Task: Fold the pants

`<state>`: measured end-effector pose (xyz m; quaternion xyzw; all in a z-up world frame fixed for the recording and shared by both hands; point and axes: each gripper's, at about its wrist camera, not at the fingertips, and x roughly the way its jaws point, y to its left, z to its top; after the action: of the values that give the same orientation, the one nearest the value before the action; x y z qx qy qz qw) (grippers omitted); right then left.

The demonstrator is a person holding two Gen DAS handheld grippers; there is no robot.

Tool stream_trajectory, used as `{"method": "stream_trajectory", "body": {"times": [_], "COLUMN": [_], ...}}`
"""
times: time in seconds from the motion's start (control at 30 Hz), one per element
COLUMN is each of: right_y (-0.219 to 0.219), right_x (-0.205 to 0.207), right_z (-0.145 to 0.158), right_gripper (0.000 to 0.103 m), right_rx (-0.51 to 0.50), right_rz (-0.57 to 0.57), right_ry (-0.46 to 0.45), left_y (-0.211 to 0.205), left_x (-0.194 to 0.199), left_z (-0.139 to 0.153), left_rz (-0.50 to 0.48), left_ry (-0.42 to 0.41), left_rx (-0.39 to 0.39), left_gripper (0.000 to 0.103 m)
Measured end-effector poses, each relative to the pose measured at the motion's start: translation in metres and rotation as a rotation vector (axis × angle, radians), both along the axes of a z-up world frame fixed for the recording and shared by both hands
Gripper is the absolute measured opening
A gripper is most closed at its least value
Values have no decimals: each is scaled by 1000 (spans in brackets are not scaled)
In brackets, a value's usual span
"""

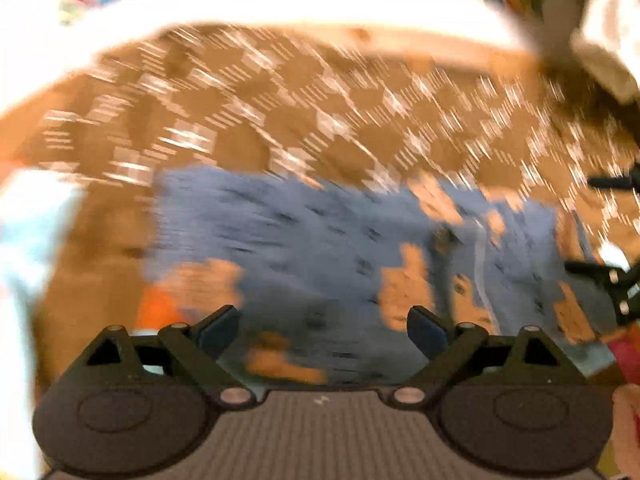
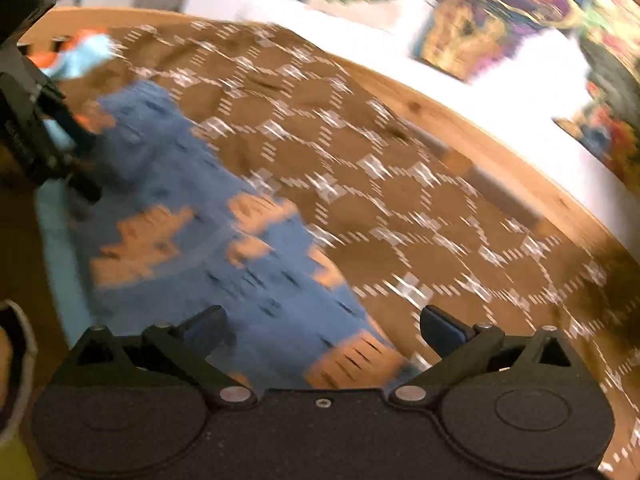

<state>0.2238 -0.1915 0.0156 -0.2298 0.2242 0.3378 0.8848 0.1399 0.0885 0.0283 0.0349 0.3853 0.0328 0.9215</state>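
Note:
The pants (image 1: 320,240) are blue with orange patches and lie on a brown patterned cloth (image 1: 280,92). Both views are motion-blurred. My left gripper (image 1: 322,330) is open and empty, just above the near part of the pants. In the right wrist view the pants (image 2: 208,232) stretch from the far left to the near middle. My right gripper (image 2: 324,328) is open and empty over their near end, which has an orange cuff (image 2: 352,360). The left gripper (image 2: 36,120) shows at that view's left edge, and the right gripper (image 1: 616,280) at the left view's right edge.
The brown cloth (image 2: 400,200) covers a surface with a wooden rim (image 2: 500,136). Another light blue and orange garment (image 2: 76,56) lies at the far left. Colourful pictures (image 2: 500,16) hang on the white wall behind.

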Motion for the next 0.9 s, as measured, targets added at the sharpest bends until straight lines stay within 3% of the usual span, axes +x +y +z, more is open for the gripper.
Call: {"method": "stream_trajectory", "body": {"times": [0.1, 0.23, 0.37, 0.43, 0.47, 0.5, 0.57, 0.7, 0.9], "right_y": [22, 51, 74, 79, 80, 80, 81, 97, 99], "right_x": [-2, 3, 13, 22, 28, 36, 49, 69, 67], "right_z": [1, -1, -5, -5, -5, -4, -6, -22, -13], "right_gripper": [102, 102, 102, 102, 102, 102, 102, 102, 102], "right_rx": [10, 33, 24, 30, 37, 47, 58, -32, 18], "right_rz": [56, 93, 109, 99, 85, 68, 42, 20, 33], "right_ry": [6, 38, 37, 35, 42, 55, 87, 94, 115], "left_y": [27, 65, 78, 82, 87, 90, 95, 99, 90], "left_x": [-16, -7, 11, 21, 25, 24, 30, 33, 30], "left_z": [6, 5, 3, 0, -1, -2, -5, -7, 1], "left_rz": [80, 187, 142, 143, 149, 159, 184, 194, 179], "left_ry": [-85, -125, -148, -119, -112, -108, -98, -64, -74], "left_rx": [-17, -92, -105, -125, -155, -187, -242, -262, -243], "left_gripper": [82, 81, 81, 71, 58, 52, 45, 24, 19]}}
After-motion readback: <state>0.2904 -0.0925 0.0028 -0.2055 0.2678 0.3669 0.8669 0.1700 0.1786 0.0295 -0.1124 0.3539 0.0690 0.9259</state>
